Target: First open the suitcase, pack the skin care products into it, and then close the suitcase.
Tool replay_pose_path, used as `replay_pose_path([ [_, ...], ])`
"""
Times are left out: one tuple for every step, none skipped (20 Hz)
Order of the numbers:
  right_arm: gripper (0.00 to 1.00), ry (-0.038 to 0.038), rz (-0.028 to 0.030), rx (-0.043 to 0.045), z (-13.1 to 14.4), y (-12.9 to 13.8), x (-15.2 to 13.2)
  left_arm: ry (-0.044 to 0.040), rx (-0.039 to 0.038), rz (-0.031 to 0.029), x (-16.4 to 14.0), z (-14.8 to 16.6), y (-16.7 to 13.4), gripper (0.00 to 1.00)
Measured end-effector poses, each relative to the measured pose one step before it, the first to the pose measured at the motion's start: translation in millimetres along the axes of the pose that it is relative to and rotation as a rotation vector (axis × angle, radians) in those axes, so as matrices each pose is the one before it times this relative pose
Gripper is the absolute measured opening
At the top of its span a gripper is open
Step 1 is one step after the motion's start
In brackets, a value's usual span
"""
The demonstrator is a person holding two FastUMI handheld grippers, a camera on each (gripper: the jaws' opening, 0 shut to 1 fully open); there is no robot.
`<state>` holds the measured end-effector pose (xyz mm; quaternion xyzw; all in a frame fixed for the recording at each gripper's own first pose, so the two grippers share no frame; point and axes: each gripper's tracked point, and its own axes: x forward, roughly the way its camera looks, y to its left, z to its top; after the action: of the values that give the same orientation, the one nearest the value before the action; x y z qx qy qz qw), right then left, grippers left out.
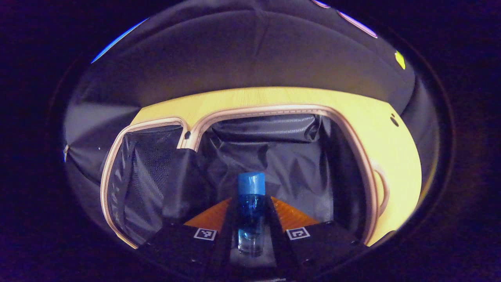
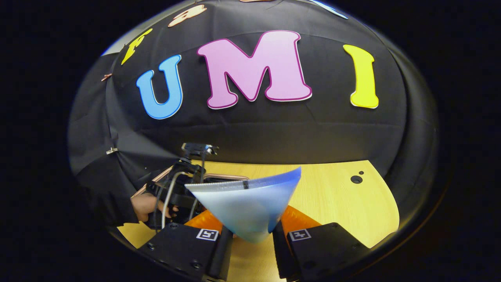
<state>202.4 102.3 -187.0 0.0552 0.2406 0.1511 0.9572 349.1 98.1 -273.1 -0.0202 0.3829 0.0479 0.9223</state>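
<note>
**Bottle over the open case, tube waiting behind**

Left gripper view first. Open suitcase (image 1: 274,117) across the middle of the frame, pale zip rim curving from lower left up over the top and down the right side, dark crumpled lining inside, mesh pocket (image 1: 145,168) at left. Yellow wooden table (image 1: 395,156) visible along the upper and right edge of the case. At bottom centre, left gripper (image 1: 251,219) pinching a small blue bottle (image 1: 251,211) with a lighter blue cap, upright between both fingers, poised above the lining near the frame's centre. Whether the bottle's base touches the lining: cannot tell.

Over to the right gripper view. Right gripper (image 2: 250,231) at bottom centre, clamped on the narrow end of a pale blue squeeze tube (image 2: 246,203), its flat wide end fanning upward. Table stretching across the lower right. At lower left, a hand (image 2: 146,205) gripping the other gripper rig with its cables, and just behind it a sliver of the suitcase rim.

Risks from here, as judgement. Released upright, that narrow bottle likely to topple or roll on the rumpled lining, possibly toward the zip line, and then foul the closing. Tube held only by its tapered end, so a slip or a swing likely during the carry across. Two grippers converging on one opening: collision possible without some waiting.
</note>
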Motion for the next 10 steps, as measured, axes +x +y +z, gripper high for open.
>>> replay_pose_path([
  [0.50, 0.00971, 0.00669, 0.00060, -0.89, 5.69, 5.49, -0.08087, -0.02543, -0.02274, -21.39, 17.46, 3.79, 0.63],
  [0.50, 0.01168, 0.00386, -0.00175, -1.07, 5.57, 6.57, -0.08606, -0.01449, -0.01492, -25.09, 16.62, 6.24, 0.78],
  [0.50, 0.01813, 0.00365, -0.00233, -4.01, 6.18, 9.92, -0.07215, -0.00274, -0.00227, -21.45, 17.65, 9.13, 1.00],
  [0.49, 0.02746, 0.00222, 0.00335, -6.70, 6.72, 11.02, -0.06990, 0.00183, 0.00647, -32.12, 17.23, 10.93, 0.99],
  [0.50, 0.03149, 0.00273, 0.01345, -7.97, 8.72, 12.40, -0.05986, -0.00128, 0.00279, -22.59, 14.68, 11.26, 0.98],
  [0.50, 0.03435, 0.00097, 0.01379, -8.07, 8.89, 12.76, -0.04510, -0.00186, -0.01407, -21.57, 8.69, 9.32, 0.98],
  [0.50, 0.02835, -0.00169, 0.01072, -7.28, 9.04, 13.20, -0.02925, -0.00346, -0.00802, -17.98, 6.91, 7.23, 0.96],
  [0.50, 0.03448, -0.00072, 0.00428, -8.14, 8.89, 14.71, -0.01934, -0.01289, -0.00597, -17.24, 2.82, 7.90, 0.96],
  [0.50, 0.03939, 0.00328, 0.01025, -11.50, 8.89, 16.77, -0.00746, -0.02534, -0.01133, -15.38, 2.64, 4.33, 0.96],
  [0.50, 0.06021, -0.00456, 0.01985, -14.11, 7.02, 15.17, 0.01725, -0.03962, -0.01018, -15.05, -5.44, 2.90, 0.96],
])
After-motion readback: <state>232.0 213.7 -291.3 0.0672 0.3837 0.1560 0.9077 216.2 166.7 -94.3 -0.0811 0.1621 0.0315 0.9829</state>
